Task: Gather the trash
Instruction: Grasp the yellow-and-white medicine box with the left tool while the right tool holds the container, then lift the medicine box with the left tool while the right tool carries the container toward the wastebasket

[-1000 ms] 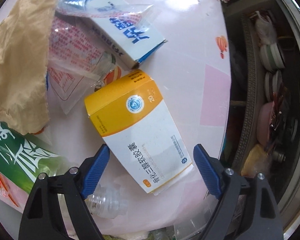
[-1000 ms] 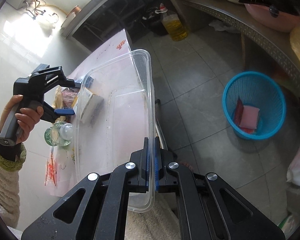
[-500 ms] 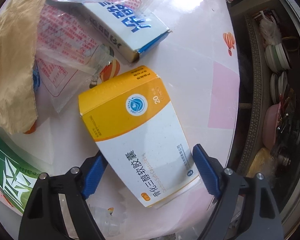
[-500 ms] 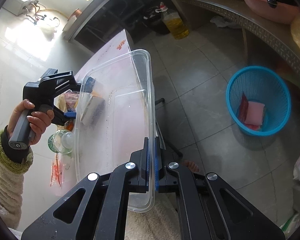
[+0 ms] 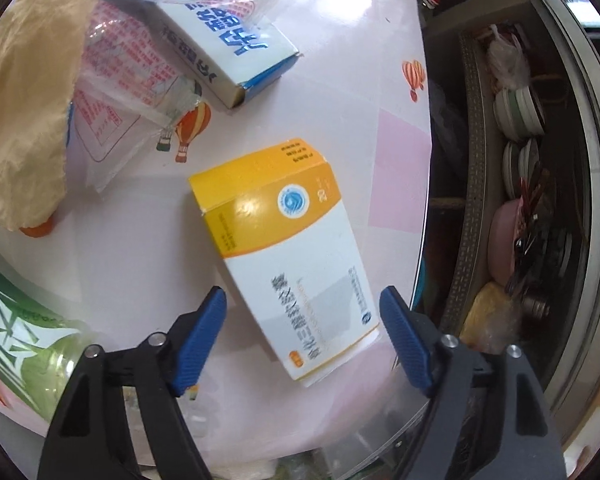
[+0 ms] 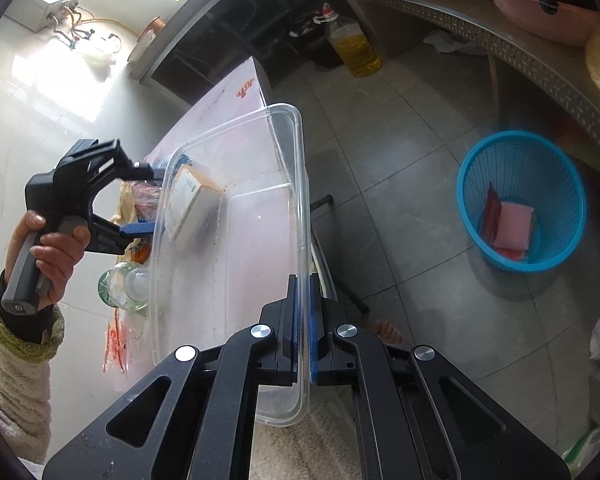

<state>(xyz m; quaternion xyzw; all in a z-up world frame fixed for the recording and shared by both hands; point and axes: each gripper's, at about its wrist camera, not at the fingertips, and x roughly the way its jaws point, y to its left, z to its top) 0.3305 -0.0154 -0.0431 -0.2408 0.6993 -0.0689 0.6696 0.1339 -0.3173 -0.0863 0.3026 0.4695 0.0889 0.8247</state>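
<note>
Yellow-and-white box (image 5: 288,256): on table (image 5: 340,92), between wide-spread left tongs (image 5: 302,336), ungrasped. Right tongs (image 6: 303,328): clamped on clear tub (image 6: 228,240) rim. Step: pickup; next, close across box, then lift.

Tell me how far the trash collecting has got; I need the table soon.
Early stage. Done: the blue basket on the floor already holds some wrappers. In hand: the right gripper is shut on the clear tub, which looks empty; the left gripper is open around the yellow-and-white box. Left: the blue box, plastic wrapper, paper bag and green-labelled bottle.
</note>
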